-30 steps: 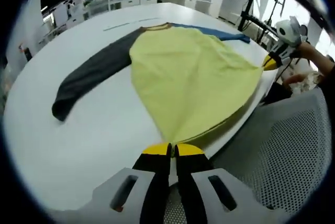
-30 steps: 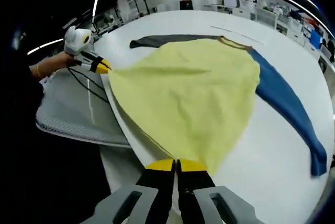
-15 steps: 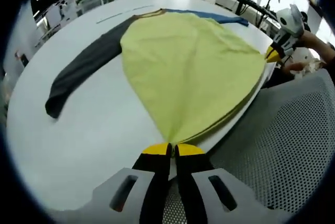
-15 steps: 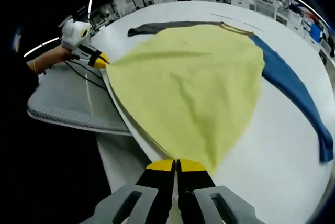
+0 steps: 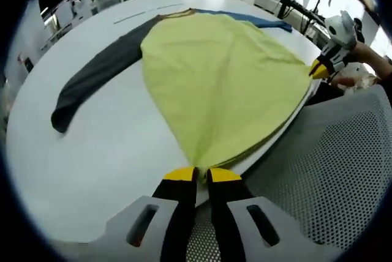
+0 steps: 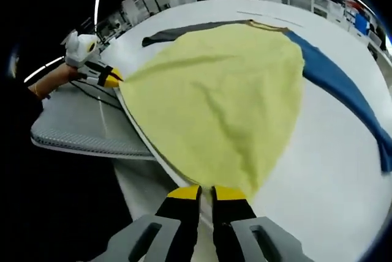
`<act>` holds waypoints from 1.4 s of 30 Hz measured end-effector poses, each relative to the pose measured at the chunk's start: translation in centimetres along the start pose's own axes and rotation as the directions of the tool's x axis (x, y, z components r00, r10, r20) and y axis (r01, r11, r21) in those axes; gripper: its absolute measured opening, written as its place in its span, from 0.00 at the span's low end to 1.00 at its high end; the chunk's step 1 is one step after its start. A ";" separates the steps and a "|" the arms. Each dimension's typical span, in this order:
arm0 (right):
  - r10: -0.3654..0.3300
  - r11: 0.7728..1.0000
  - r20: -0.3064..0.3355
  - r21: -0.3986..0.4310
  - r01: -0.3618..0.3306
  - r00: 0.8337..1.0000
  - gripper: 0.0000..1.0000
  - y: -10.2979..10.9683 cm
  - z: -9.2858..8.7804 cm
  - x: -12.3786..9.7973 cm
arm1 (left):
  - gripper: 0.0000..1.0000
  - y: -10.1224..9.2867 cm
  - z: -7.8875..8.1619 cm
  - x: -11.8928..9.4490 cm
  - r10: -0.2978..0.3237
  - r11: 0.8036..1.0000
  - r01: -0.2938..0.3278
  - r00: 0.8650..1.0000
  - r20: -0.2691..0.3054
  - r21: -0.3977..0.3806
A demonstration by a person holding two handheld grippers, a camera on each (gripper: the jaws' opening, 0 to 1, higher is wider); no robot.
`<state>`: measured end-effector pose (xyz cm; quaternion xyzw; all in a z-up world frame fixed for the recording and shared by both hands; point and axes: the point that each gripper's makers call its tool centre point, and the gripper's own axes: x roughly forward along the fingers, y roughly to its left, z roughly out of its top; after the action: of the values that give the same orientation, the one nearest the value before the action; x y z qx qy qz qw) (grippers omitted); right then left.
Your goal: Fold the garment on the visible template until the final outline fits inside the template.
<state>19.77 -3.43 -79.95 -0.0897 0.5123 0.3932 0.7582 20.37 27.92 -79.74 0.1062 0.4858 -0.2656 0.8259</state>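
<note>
Big white bench [image 5: 110,145] carries the shirt [image 5: 220,84], spread flat w/ its hem at the near edge. Shirt body is yellow; one sleeve dark grey [image 5: 92,81], other sleeve blue [image 6: 334,75]. Collar end lies toward the far side of the bench. Grey mesh chair [image 5: 331,164] sits just beside the bench edge, under the hem corners. No containers in view, no readable labels or writing.

Left hand-held gripper [image 5: 196,175]: yellow-tipped jaws together, clamped on one hem corner of the shirt. It also shows in the right gripper view [image 6: 110,79], held by a person's hand. Right hand-held gripper [image 6: 205,192]: jaws pinched on the other hem corner; seen too in the left gripper view [image 5: 318,69].
</note>
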 end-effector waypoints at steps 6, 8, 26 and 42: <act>0.002 0.999 0.034 0.053 -0.004 0.999 0.20 -0.2 0.6 -0.8 | 0.15 -0.1 0.6 -0.7 -0.032 0.995 0.035 0.999 0.034 -0.094; 0.000 0.997 0.061 0.071 -0.004 0.998 0.25 -0.4 1.1 -1.3 | 0.17 -0.1 1.4 -1.1 -0.046 0.988 0.057 0.996 0.083 -0.143; -0.194 0.953 0.288 0.283 0.110 0.938 0.62 -7.7 5.2 -7.2 | 0.66 1.4 5.4 -3.5 -0.007 0.980 0.061 0.961 0.276 -0.190; -0.393 0.838 0.377 0.522 0.158 0.838 0.69 -16.2 5.2 -10.9 | 0.92 1.2 8.2 -4.3 -0.018 0.991 0.068 0.925 0.379 -0.118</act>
<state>32.78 -17.10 -72.64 0.1200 0.3735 0.1493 0.9076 25.44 26.83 -71.97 -0.0109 0.3362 -0.2672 0.9030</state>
